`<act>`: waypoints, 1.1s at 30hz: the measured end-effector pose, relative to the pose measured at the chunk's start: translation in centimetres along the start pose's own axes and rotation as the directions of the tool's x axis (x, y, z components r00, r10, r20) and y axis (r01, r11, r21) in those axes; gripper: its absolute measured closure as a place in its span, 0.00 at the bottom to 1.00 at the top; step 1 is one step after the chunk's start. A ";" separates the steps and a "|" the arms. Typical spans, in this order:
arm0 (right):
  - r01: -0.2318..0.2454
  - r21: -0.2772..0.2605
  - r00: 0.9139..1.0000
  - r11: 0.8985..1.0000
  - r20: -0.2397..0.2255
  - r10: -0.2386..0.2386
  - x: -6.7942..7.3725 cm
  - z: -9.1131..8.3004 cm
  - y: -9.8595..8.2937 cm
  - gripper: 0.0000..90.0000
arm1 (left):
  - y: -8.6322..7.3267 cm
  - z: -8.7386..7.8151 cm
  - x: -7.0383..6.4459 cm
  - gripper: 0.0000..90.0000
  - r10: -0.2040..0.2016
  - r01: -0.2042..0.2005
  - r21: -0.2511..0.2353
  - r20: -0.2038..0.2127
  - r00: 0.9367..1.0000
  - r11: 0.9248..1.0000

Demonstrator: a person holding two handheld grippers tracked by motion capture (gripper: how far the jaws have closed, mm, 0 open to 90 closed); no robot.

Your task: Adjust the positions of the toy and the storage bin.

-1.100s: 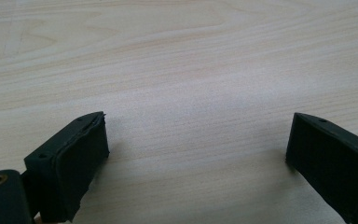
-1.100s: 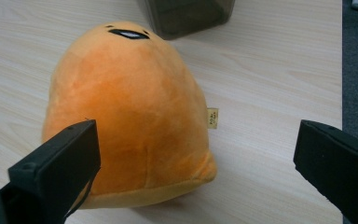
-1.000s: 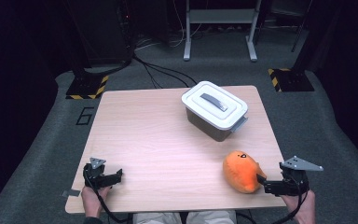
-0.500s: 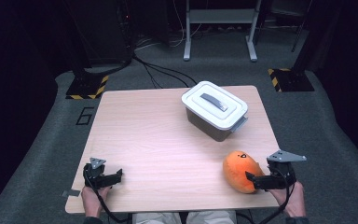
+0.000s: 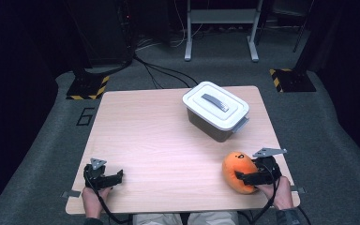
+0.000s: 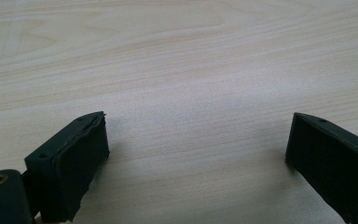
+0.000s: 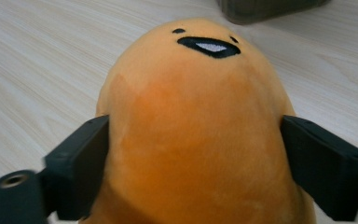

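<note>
At the bench's near right corner, the right tool straddles an orange plush toy, jaws against its flanks, whether squeezing cannot be told. Soft and light, the toy looks best gripped across its plump middle. The left tool rests wide open, empty. A lidded white box stands behind, contents hidden.

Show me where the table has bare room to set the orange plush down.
Bare wood runs from the left tool across to the orange plush, and over the far-left stretch beside the lidded grey box. It is crowded at the right edge, where box, plush and right tool cluster.
</note>
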State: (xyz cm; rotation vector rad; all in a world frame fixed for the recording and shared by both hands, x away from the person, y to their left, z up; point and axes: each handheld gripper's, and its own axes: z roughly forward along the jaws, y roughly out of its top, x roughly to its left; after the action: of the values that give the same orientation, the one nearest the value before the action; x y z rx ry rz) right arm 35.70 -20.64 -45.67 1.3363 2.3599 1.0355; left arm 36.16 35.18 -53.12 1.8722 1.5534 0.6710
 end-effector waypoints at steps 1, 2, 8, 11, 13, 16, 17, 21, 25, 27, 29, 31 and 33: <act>0.001 0.005 1.000 1.000 -0.006 -0.001 0.0 0.0 0.0 0.18 | 0.0 0.0 0.0 0.06 0.000 0.000 0.000 0.000 1.000 1.000; 0.001 0.005 1.000 1.000 -0.006 -0.001 0.0 0.0 0.0 0.18 | 0.0 0.0 0.0 0.06 0.000 0.000 0.000 0.000 1.000 1.000; 0.012 -0.004 1.000 1.000 0.001 -0.012 0.4 0.1 -0.7 0.45 | 0.0 0.0 0.0 0.06 -0.006 0.006 -0.005 0.000 1.000 1.000; -0.004 -0.029 1.000 1.000 0.024 0.004 0.5 0.0 -1.0 0.54 | 0.0 0.0 0.0 0.06 -0.004 0.004 -0.007 0.000 1.000 1.000; -0.004 -0.040 0.999 0.999 0.036 0.006 0.6 -0.2 -1.1 0.58 | 0.0 0.0 0.0 0.06 -0.004 0.004 -0.007 0.001 1.000 1.000; -0.010 -0.052 0.999 0.999 0.052 0.013 0.7 -0.6 -0.9 0.62 | 0.0 0.0 0.0 0.06 -0.003 0.003 -0.006 0.000 1.000 1.000; -0.002 -0.051 0.999 0.999 0.053 0.004 0.7 -0.7 -0.8 0.62 | 0.0 0.0 0.0 0.06 -0.001 0.001 -0.004 0.001 1.000 1.000; 0.007 -0.053 0.997 0.999 0.071 -0.003 1.1 -1.0 -0.5 0.63 | 0.0 0.1 -0.1 0.06 -0.009 0.009 -0.011 0.001 1.000 1.000; 0.015 -0.074 0.996 0.997 0.093 -0.008 1.2 -1.3 -0.3 0.62 | 0.0 0.0 0.0 0.06 -0.002 0.002 -0.007 0.000 1.000 1.000; 0.014 -0.079 0.995 0.997 0.098 -0.006 1.1 -1.4 -0.2 0.62 | 0.0 0.0 0.0 0.07 -0.002 0.002 -0.008 0.000 1.000 1.000; 0.015 -0.083 0.993 0.996 0.121 -0.005 1.0 -1.7 0.0 0.62 | 0.0 0.0 0.0 0.07 0.000 0.000 -0.007 0.001 1.000 1.000; 0.016 -0.086 0.991 0.996 0.134 -0.005 0.8 -1.9 0.2 0.62 | 0.0 0.0 0.0 0.07 -0.001 0.001 -0.010 0.001 1.000 1.000; 0.011 -0.085 0.989 0.996 0.148 0.001 0.6 -2.0 0.3 0.62 | 0.0 0.1 -0.1 0.07 -0.006 0.006 -0.013 0.001 1.000 1.000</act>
State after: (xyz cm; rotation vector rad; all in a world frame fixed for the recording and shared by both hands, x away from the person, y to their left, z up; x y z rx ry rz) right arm 34.53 -20.96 -43.92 1.3271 2.1854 0.9884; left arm 36.18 35.11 -53.16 1.8578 1.5496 0.6759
